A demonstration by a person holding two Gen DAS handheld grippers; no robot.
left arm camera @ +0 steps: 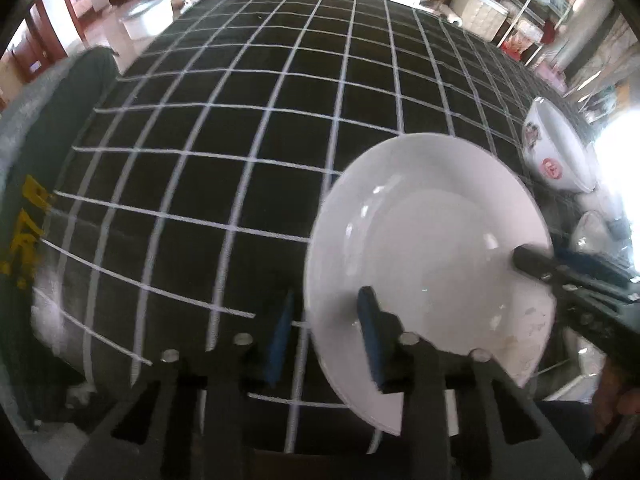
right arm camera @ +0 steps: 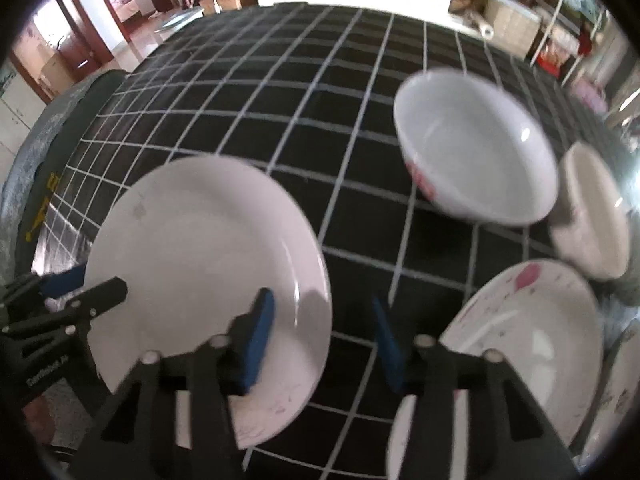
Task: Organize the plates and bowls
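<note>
A plain white plate (left arm camera: 432, 256) lies on the black grid tablecloth (left arm camera: 240, 120). My left gripper (left arm camera: 326, 336) is open, its jaws straddling the plate's left rim. My right gripper (right arm camera: 322, 344) is open, its left finger over the same plate (right arm camera: 200, 248), its right finger over the cloth. In the left wrist view its fingers (left arm camera: 560, 268) reach over the plate's right edge. A white bowl with red print (right arm camera: 476, 148) stands beyond. A pink-flecked plate (right arm camera: 532, 336) lies at the right.
A smaller white bowl (right arm camera: 592, 208) sits right of the printed bowl, which also shows in the left wrist view (left arm camera: 556, 148). Another dish edge (right arm camera: 620, 392) is at the far right. The table's grey left edge (left arm camera: 24, 128) borders the cloth. Room clutter lies beyond.
</note>
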